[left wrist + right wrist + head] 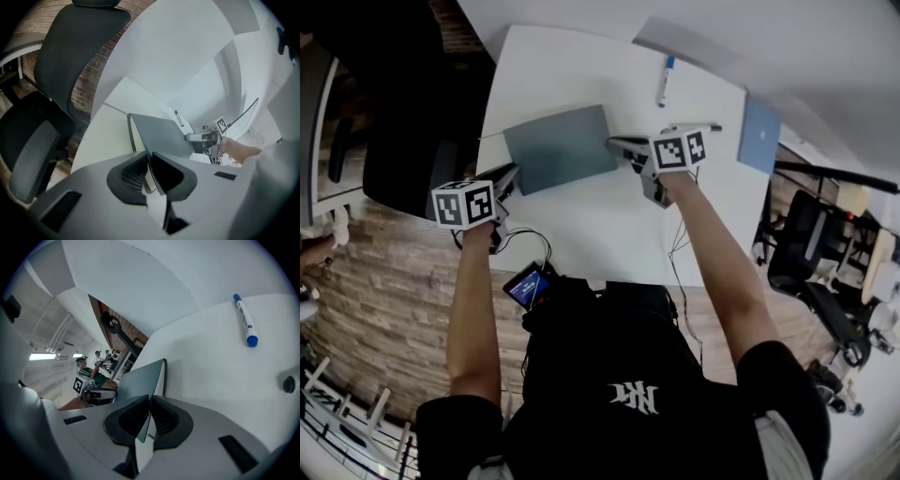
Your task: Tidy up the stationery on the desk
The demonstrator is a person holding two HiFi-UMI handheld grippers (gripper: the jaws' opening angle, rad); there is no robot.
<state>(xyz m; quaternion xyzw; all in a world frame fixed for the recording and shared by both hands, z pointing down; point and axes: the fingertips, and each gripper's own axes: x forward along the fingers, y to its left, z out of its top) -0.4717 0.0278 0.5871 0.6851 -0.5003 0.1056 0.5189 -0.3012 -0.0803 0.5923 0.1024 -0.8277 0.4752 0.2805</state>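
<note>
White desk [581,234] bears grey notebook [561,148], pinched by left claw [510,175] and right claw [616,144] (gripped edges hidden).

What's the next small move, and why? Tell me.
Probably raise the grey notebook slightly, both ends together. The left gripper and the right gripper are each shut on opposite edges of it over the desk, so an even lift should keep it level for carrying.

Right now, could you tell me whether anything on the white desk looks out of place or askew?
The flat grey notebook sits skewed to the white desk's edges, with the left gripper and right gripper each clamped on a side. The light blue booklet seems to jut past the desk's right edge.
</note>
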